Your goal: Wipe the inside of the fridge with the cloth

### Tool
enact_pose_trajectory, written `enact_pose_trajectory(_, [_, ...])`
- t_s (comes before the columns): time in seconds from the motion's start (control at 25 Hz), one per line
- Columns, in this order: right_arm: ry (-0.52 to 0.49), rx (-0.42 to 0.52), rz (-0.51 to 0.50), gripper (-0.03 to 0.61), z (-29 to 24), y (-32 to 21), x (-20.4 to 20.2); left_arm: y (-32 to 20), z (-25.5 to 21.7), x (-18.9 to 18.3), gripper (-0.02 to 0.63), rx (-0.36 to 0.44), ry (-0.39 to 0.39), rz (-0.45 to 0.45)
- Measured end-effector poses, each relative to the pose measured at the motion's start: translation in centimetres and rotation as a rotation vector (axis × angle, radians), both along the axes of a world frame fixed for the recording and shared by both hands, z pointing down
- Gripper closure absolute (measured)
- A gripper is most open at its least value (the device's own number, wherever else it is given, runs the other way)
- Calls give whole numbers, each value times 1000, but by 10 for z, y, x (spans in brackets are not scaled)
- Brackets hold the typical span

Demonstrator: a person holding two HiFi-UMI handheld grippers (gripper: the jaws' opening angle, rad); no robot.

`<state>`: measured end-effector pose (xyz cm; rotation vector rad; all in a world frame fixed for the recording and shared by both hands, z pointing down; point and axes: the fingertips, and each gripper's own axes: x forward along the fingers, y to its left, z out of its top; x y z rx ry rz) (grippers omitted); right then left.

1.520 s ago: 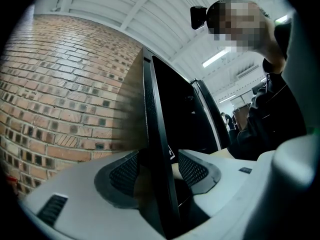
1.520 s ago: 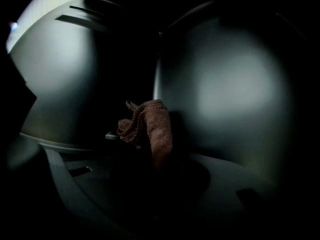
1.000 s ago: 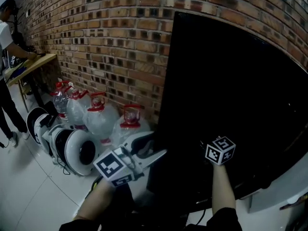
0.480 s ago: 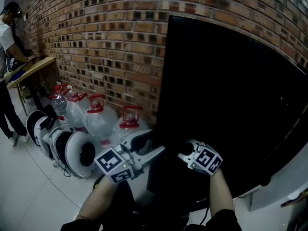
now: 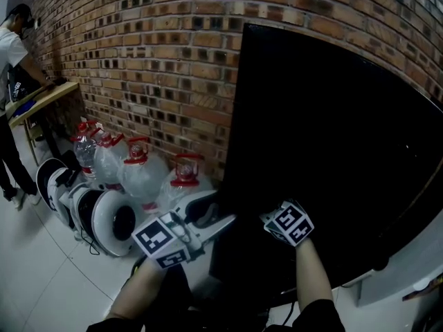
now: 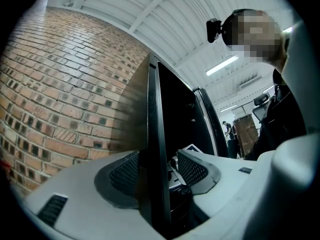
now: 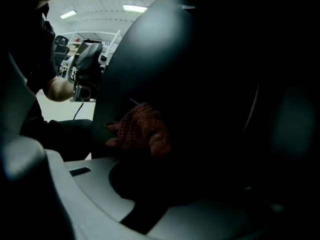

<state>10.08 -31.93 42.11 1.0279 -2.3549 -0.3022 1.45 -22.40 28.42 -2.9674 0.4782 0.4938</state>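
A tall black fridge (image 5: 332,137) stands against the brick wall (image 5: 159,61). In the head view my left gripper (image 5: 218,213) sits at the fridge's left edge. The left gripper view shows its jaws on either side of the thin black door edge (image 6: 154,134), with the left gripper (image 6: 157,169) shut on it. My right gripper (image 5: 277,216) is low against the black front, its marker cube facing me. In the right gripper view a red-orange knitted cloth (image 7: 142,129) pokes out of the right gripper (image 7: 150,159) against a dark curved surface. The fridge's inside is hidden.
Several large water jugs (image 5: 138,171) with red caps stand on the floor left of the fridge, beside white round machines (image 5: 104,216). A person (image 5: 10,81) stands at a wooden table (image 5: 41,95) at far left. White tiled floor lies below.
My right gripper has moved left and a little lower along the fridge front, closer to the left gripper. The left gripper has stayed on the door edge.
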Motion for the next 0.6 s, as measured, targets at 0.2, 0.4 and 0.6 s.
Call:
enact_pose_trajectory(0.2, [11, 20, 99, 504, 3, -24, 21, 2, -2, 1, 373, 12, -8, -7])
enact_pose_trajectory(0.4, [12, 11, 178, 505, 7, -50, 39, 0, -2, 3, 373, 44, -17, -33])
enact_pose_trajectory(0.6, [33, 22, 235, 505, 8, -74, 54, 1, -1, 5, 373, 27, -31, -27])
